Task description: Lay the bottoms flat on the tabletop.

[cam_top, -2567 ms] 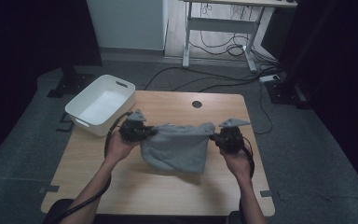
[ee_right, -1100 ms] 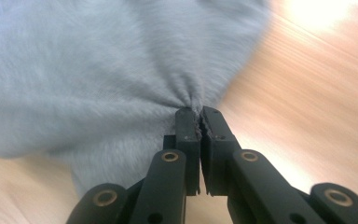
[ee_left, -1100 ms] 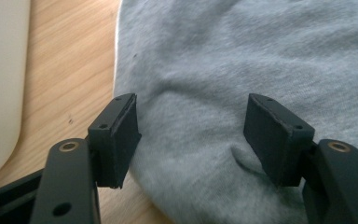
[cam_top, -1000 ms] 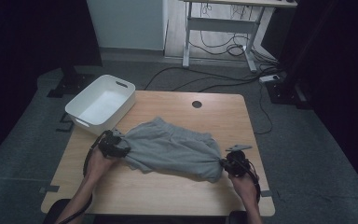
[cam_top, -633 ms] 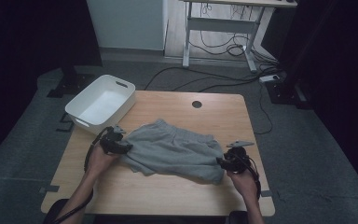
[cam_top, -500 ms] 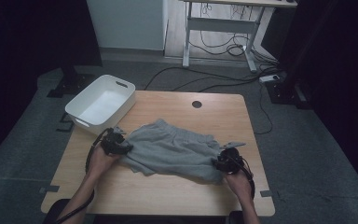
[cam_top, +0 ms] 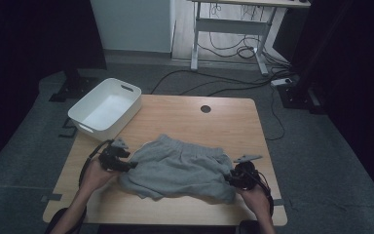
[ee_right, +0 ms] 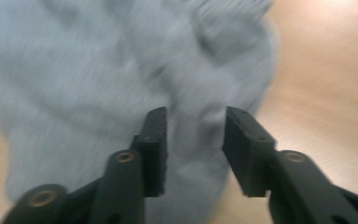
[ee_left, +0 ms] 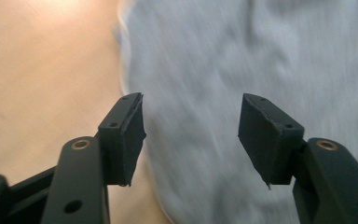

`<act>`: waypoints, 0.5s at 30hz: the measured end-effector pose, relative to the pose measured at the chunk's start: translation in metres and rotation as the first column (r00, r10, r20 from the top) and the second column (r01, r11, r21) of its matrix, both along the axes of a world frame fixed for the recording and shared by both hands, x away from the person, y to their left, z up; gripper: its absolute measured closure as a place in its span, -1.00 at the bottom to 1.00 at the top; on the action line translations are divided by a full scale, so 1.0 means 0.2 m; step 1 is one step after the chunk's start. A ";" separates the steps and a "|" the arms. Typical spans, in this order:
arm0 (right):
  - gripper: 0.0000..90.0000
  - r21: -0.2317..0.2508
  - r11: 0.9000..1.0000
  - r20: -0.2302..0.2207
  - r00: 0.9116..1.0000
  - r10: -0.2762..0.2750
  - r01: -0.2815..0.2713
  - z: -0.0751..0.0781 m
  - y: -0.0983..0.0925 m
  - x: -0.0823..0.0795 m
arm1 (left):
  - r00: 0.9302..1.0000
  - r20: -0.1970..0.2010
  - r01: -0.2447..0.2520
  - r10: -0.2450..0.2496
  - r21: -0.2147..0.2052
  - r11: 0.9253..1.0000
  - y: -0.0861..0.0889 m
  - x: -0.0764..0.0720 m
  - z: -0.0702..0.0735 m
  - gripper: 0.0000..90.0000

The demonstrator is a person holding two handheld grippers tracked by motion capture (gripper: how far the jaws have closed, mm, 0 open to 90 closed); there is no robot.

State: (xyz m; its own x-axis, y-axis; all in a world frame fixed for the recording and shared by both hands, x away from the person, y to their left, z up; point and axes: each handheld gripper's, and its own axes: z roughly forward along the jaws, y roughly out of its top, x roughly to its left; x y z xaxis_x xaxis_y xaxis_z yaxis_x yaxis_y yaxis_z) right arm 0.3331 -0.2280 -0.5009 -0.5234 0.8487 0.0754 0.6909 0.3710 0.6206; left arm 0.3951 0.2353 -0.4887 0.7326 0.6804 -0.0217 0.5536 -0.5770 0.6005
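A grey pair of shorts (cam_top: 180, 168) lies crumpled on the wooden table (cam_top: 185, 117). My left gripper (cam_top: 126, 165) is at the cloth's left edge. In the left gripper view its jaws (ee_left: 191, 135) stand wide apart over the shorts (ee_left: 261, 56), pressing nothing; they have just been opening. My right gripper (cam_top: 230, 179) is at the cloth's lower right corner. In the right gripper view its jaws (ee_right: 193, 149) have just been opening, with the grey fabric (ee_right: 98, 70) loose behind the gap and not pinched.
A white plastic bin (cam_top: 105, 107) sits on the table's far left corner. A round cable hole (cam_top: 205, 108) is near the far edge. Bare wood lies beyond the shorts. Cables and a desk frame (cam_top: 229, 29) are on the floor behind.
The shorts, held up between both grippers earlier, now rest on the table. The right gripper's jaws have let go of the cloth's corner; both hands stay at its edges.
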 end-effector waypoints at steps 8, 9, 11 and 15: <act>0.16 -0.036 0.998 0.002 0.998 -0.055 0.055 -0.02 -0.02 0.12 | 1.000 0.015 -0.023 0.022 0.042 0.999 -0.10 0.08 -0.08 -0.18; 0.12 -0.028 0.998 -0.006 0.998 -0.058 0.058 -0.04 -0.03 0.12 | 1.000 0.015 -0.017 0.017 0.035 0.999 -0.10 0.07 -0.09 -0.20; 0.09 -0.024 0.998 -0.022 0.998 -0.065 0.065 -0.08 -0.03 0.13 | 1.000 0.014 -0.001 0.000 0.052 0.999 -0.13 0.04 -0.11 -0.22; 0.45 0.053 0.997 -0.076 0.995 -0.058 0.062 -0.13 -0.04 0.14 | 1.000 0.017 0.023 -0.024 0.063 0.998 -0.16 0.01 -0.13 -0.23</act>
State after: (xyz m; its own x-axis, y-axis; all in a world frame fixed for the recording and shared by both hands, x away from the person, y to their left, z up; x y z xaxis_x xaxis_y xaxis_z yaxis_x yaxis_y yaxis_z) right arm 0.3607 -0.2354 -0.5276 -0.4628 0.8718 0.1604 0.7561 0.2937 0.5849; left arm 0.3976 0.2032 -0.5154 0.7482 0.6627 0.0337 0.5293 -0.6267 0.5718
